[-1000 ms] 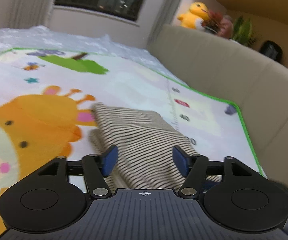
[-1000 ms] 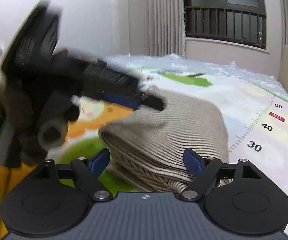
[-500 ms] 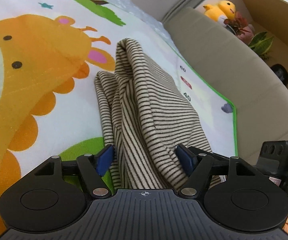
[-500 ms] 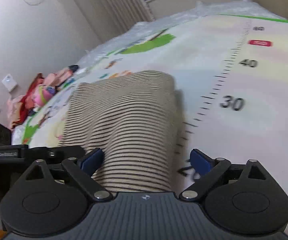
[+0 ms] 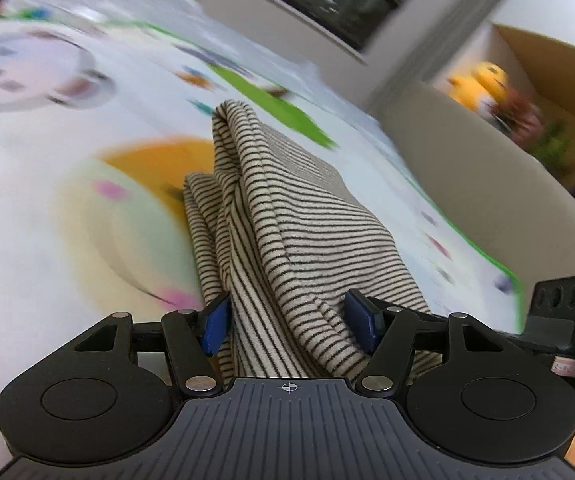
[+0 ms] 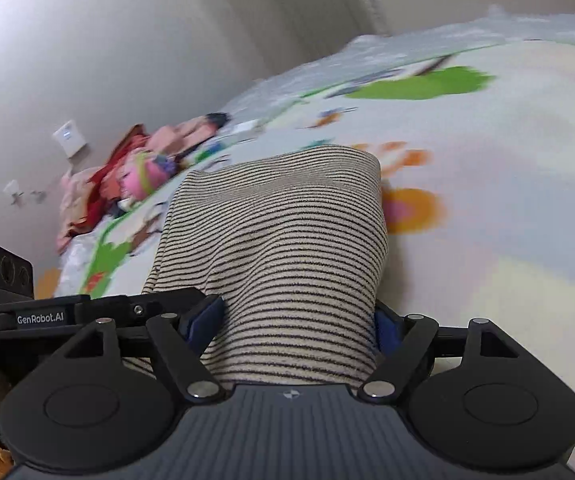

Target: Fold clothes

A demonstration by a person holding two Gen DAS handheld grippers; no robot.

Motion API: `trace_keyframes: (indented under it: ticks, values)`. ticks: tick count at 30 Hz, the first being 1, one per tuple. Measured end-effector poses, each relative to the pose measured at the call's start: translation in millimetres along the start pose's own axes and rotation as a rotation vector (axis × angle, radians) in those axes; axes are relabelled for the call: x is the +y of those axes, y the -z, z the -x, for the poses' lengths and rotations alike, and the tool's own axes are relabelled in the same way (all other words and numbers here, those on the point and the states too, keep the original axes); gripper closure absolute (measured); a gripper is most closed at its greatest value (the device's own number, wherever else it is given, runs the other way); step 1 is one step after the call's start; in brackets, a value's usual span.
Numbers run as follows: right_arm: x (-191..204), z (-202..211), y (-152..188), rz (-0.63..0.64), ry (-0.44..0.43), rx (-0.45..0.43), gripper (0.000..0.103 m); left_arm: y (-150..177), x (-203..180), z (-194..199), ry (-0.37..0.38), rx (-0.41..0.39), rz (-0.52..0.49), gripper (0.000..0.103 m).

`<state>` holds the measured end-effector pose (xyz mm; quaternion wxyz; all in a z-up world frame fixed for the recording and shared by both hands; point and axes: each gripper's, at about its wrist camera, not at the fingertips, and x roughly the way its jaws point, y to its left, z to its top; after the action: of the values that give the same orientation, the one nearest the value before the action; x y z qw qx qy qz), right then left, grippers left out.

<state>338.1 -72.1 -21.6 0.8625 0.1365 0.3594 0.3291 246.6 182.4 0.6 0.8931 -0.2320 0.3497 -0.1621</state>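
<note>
A folded beige garment with thin dark stripes (image 5: pixel 287 220) lies on a colourful play mat (image 5: pixel 47 200). My left gripper (image 5: pixel 289 316) is at its near edge, its blue pads wide apart on either side of a bunch of the cloth. In the right wrist view the same striped garment (image 6: pixel 287 240) runs between the blue pads of my right gripper (image 6: pixel 299 324), which stand wide apart at its near end. The left gripper's body (image 6: pixel 47 312) shows at the left of that view, close beside the right one.
A beige sofa back (image 5: pixel 507 184) with a yellow plush toy (image 5: pixel 475 84) borders the mat on the right. A pile of pink and red clothes (image 6: pixel 127 176) lies at the mat's far left by the wall. Crinkled plastic sheeting (image 6: pixel 407 44) edges the mat's far side.
Both grippers have swung left over the mat, with the garment staying between their pads. The pad gaps look unchanged. The views are motion-blurred.
</note>
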Motion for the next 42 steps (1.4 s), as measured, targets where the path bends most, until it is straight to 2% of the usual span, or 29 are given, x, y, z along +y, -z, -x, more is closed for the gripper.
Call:
trace_keyframes:
  ticks: [4, 6, 7, 10, 13, 14, 16, 19, 21, 24, 26, 30, 34, 36, 37, 39, 42]
  values:
    - [22.0, -40.3, -9.5, 0.087, -0.039, 0.003, 0.023, -10.2, 30.1, 16.0, -0.073, -0.041, 0.032, 0.037]
    - [25.7, -52.3, -12.5, 0.120, -0.051, 0.004, 0.016, -11.1, 34.9, 18.3, -0.077, -0.049, 0.029, 0.037]
    - [21.6, -52.5, -12.3, 0.103, -0.055, 0.005, 0.009, -10.8, 33.7, 16.9, -0.071, -0.051, 0.022, 0.036]
    - [13.8, -49.2, -10.2, 0.074, -0.054, 0.000, 0.009, -11.4, 28.3, 15.3, -0.066, -0.066, -0.016, 0.034]
    - [16.9, -39.7, -3.9, 0.105, -0.011, -0.027, 0.003, -16.5, 19.1, 29.6, -0.088, -0.127, -0.062, 0.037]
    - [18.3, -36.6, -1.7, 0.117, 0.006, -0.037, 0.002, -19.9, 14.4, 38.9, -0.090, -0.170, -0.079, 0.037]
    - [19.3, -32.1, 2.2, 0.122, 0.025, -0.059, 0.000, -29.0, 4.8, 58.4, -0.074, -0.260, -0.110, 0.037]
    - [21.0, -25.7, 7.6, 0.129, 0.053, -0.089, 0.000, -49.6, -10.6, 65.5, -0.005, -0.291, -0.164, 0.034]
    - [22.1, -25.9, 7.5, 0.131, 0.064, -0.085, 0.000, -62.2, -11.0, 48.0, 0.014, -0.255, -0.170, 0.034]
    - [25.3, -23.5, 7.2, 0.133, 0.088, -0.078, 0.000, -67.9, 4.2, 5.5, -0.035, -0.153, -0.114, 0.036]
    - [42.9, -20.0, 5.1, 0.202, 0.102, -0.098, 0.000, -62.7, 17.5, -13.9, -0.074, -0.124, -0.099, 0.040]
    - [78.2, -13.1, 0.9, 0.340, 0.130, -0.139, 0.000, -59.6, 32.1, -14.2, -0.035, -0.147, -0.079, 0.040]
    - [112.5, -7.9, -2.9, 0.476, 0.159, -0.173, 0.000, -65.0, 39.9, -18.8, -0.019, -0.134, -0.078, 0.039]
    - [113.7, -30.4, 3.7, 0.522, 0.186, -0.088, 0.000, -63.0, 43.3, -20.4, -0.015, -0.132, -0.070, 0.039]
    - [111.9, -41.1, 8.8, 0.540, 0.197, -0.049, 0.000, -62.1, 44.8, -21.4, -0.013, -0.131, -0.068, 0.038]
    - [105.6, -40.2, 19.4, 0.533, 0.199, -0.100, 0.000, -61.2, 44.6, -25.3, -0.016, -0.130, -0.081, 0.038]
    - [102.7, -31.9, 15.7, 0.502, 0.199, -0.102, 0.000, -60.6, 42.5, -24.5, -0.023, -0.133, -0.086, 0.038]
